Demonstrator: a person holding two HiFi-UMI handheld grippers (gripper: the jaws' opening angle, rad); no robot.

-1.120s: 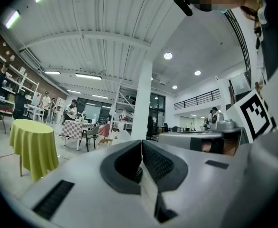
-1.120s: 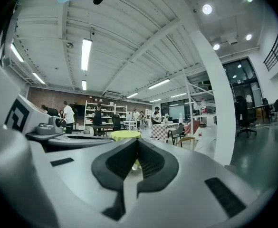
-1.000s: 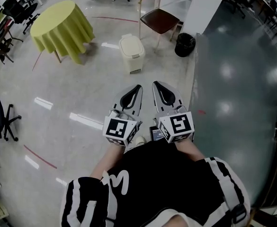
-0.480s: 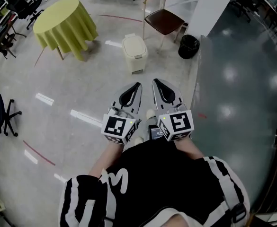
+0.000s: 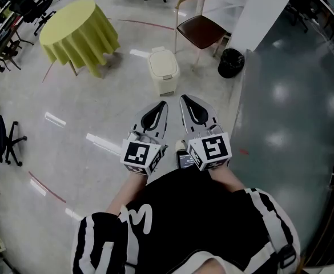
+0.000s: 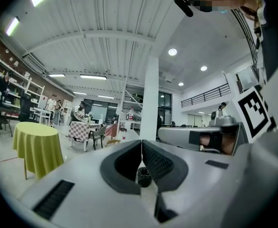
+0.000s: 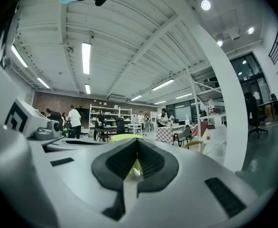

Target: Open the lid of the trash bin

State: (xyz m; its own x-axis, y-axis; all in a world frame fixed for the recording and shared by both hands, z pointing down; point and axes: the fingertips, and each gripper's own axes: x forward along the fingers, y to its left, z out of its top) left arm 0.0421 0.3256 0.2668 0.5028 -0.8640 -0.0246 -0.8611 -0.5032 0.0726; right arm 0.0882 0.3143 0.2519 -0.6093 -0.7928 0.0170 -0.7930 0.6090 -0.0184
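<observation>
Bare floor (image 5: 112,116) lay open in front of me right up to the trash bin (image 5: 163,70). A chair (image 5: 201,27) crowded close behind it, a black bin (image 5: 231,63) stood near its right, and a yellow-draped table (image 5: 78,33) stood well off left.

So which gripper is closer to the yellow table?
Left. The table stands ahead-left of the left gripper; the right gripper is beside it, farther right.

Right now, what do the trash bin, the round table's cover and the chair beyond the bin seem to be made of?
Trash bin: cream moulded plastic, likely; smooth rounded lid, soft sheen.
Table cover: yellow-green cloth; it hangs in folds.
Chair: glossy brown seat, perhaps vinyl or wood, on a pale bent frame; too small to tell.
</observation>
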